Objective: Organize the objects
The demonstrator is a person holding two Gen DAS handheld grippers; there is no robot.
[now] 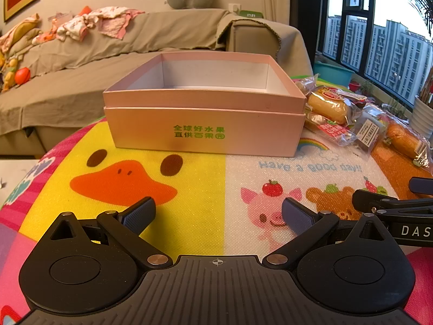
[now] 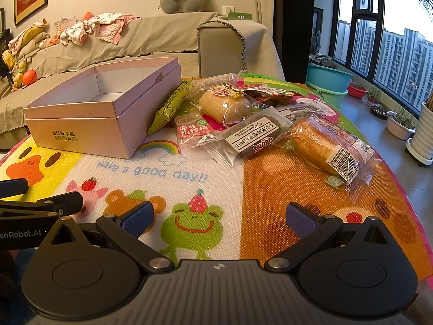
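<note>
Both sets of jaws stand wide apart with nothing between them. On the left gripper (image 1: 217, 215) the blue pads (image 1: 139, 214) hover over the duck and pig printed on the cartoon table mat (image 1: 189, 189); the right gripper (image 2: 219, 216) hangs over the frog, just beside its partner, and touches nothing.

Beyond the left gripper sits the pink box (image 1: 208, 132), open and empty, resting on the mat. Just right of the box lies a loose pile of wrapped snacks: a green stick pack (image 2: 169, 105) leaning against the box's side, a red hawthorn packet (image 2: 193, 132), a dark bar with a white label (image 2: 253, 132), a round bun (image 2: 224, 105), and nearest the right gripper a long bread roll (image 2: 322, 146).

Farther back stands a covered sofa (image 1: 81, 81) strewn with clothes.
</note>
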